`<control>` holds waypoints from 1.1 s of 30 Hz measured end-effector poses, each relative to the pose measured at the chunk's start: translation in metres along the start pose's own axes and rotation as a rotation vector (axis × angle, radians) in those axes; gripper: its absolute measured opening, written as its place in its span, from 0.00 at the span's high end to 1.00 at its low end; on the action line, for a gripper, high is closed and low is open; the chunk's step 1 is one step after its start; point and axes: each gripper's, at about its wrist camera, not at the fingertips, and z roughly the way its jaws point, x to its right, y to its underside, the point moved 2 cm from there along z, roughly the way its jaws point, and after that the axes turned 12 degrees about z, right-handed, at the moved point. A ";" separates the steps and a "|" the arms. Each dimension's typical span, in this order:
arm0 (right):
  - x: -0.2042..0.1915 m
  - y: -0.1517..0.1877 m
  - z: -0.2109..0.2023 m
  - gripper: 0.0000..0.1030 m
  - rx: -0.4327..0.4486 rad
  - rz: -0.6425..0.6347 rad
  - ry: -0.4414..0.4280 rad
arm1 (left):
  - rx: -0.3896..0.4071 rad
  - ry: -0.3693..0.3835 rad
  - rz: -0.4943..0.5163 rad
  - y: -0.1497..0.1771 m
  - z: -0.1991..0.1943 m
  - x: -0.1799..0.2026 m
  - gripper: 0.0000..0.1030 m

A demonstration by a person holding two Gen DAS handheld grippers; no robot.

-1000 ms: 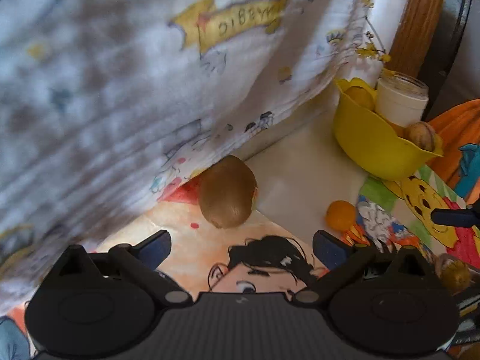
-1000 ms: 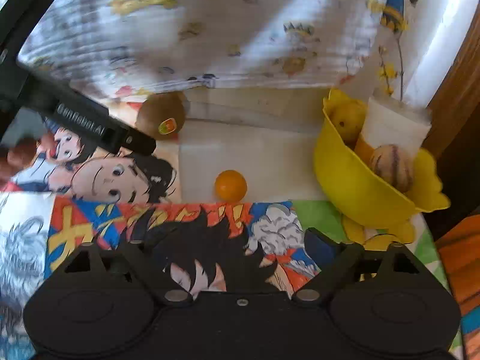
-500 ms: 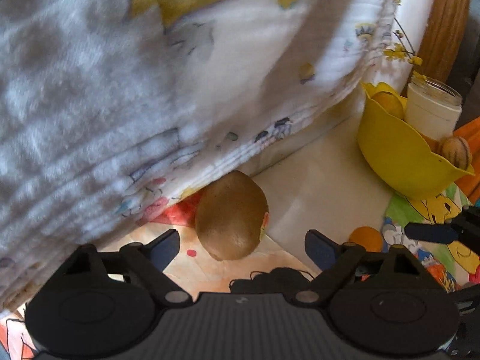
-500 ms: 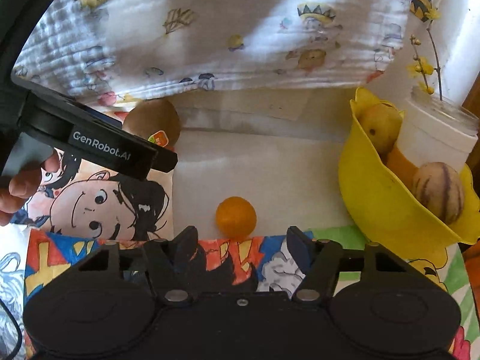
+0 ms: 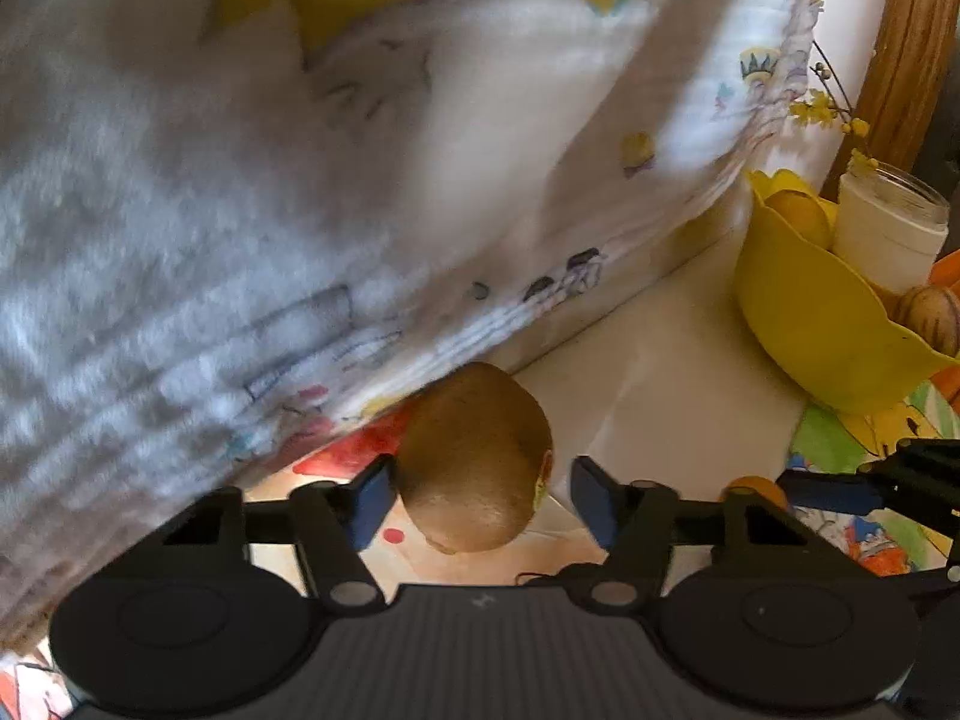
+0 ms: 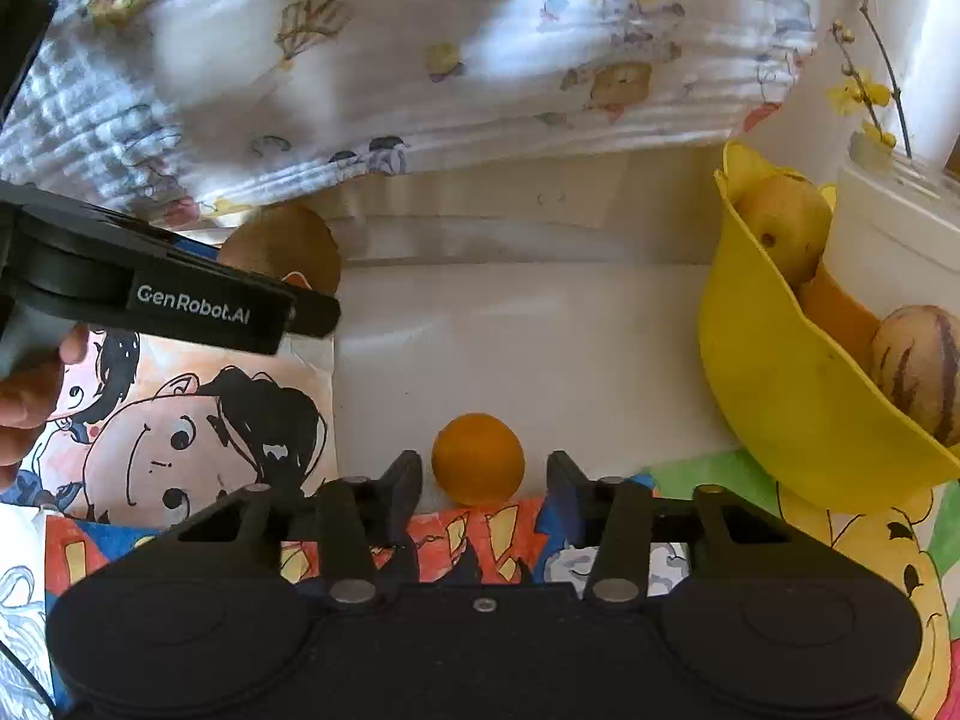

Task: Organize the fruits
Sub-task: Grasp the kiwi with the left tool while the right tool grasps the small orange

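A home, likely a child's corner: a cartoon-printed muslin cloth hangs over a tabletop laid with comic drawings, beside a yellow fruit bowl and flower jar.

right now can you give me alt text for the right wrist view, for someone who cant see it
The right gripper brackets a small orange fruit on a pale surface, its jaws just closing in with a gap at each side. A yellow bowl of fruit sits right; the left gripper reaches a kiwi under a printed cloth.
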 end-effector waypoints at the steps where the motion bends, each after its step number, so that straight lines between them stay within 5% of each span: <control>1: 0.000 0.000 0.001 0.59 -0.003 0.003 0.002 | -0.003 -0.004 -0.004 -0.001 0.001 0.001 0.42; 19: 0.008 -0.006 0.006 0.66 -0.005 0.100 -0.055 | -0.016 -0.003 0.012 -0.003 0.002 0.007 0.46; 33: 0.008 0.005 -0.035 0.66 0.023 0.119 -0.039 | -0.011 0.099 0.069 0.017 -0.023 0.028 0.47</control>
